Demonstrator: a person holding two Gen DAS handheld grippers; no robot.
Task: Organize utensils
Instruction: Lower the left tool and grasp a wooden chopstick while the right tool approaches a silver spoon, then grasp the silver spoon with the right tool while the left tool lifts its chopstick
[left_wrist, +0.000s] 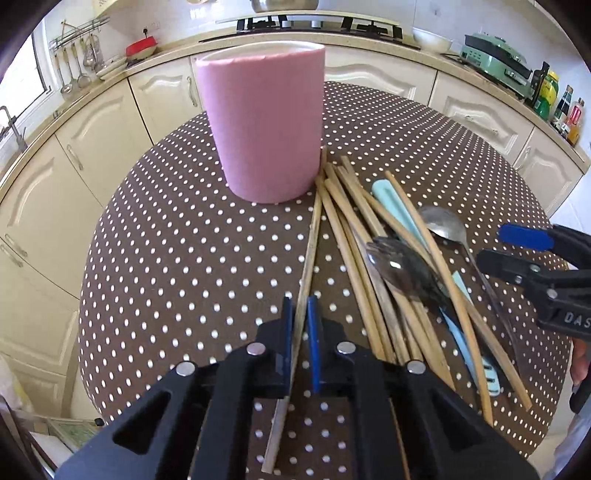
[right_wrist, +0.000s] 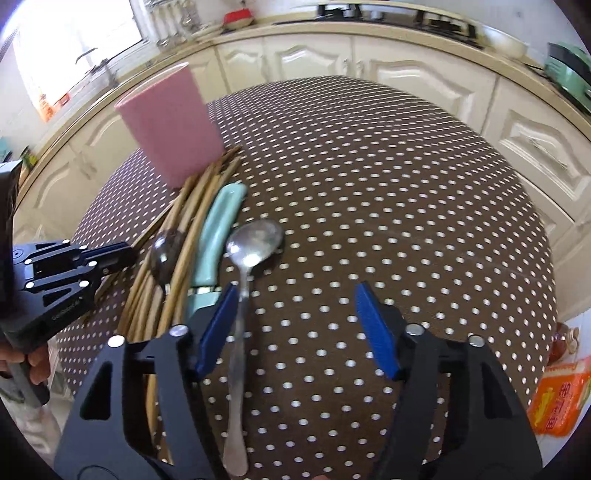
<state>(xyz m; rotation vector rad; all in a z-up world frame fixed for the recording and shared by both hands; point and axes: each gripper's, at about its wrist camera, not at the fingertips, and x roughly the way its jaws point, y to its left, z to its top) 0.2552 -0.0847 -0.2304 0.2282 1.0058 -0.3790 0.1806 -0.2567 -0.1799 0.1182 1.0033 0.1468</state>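
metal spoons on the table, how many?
2. One shiny spoon lies between the right claw's fingers; a darker spoon rests on the chopstick pile. More may hide underneath.

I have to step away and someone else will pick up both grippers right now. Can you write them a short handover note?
Left gripper: jaws shut on a single chopstick that lies apart at the left edge of the pile.
Right gripper: jaws open, straddling the handle of the silver spoon, which lies by the left pad; not gripped.
Pink cup stands upright on the dotted table, just beyond the pile; no utensil shows above its rim.
Pile beside the cup: the other chopsticks, a teal-handled utensil, a dark spoon.
Done: nothing visibly in the cup.
Left: presumably move every utensil into the cup.
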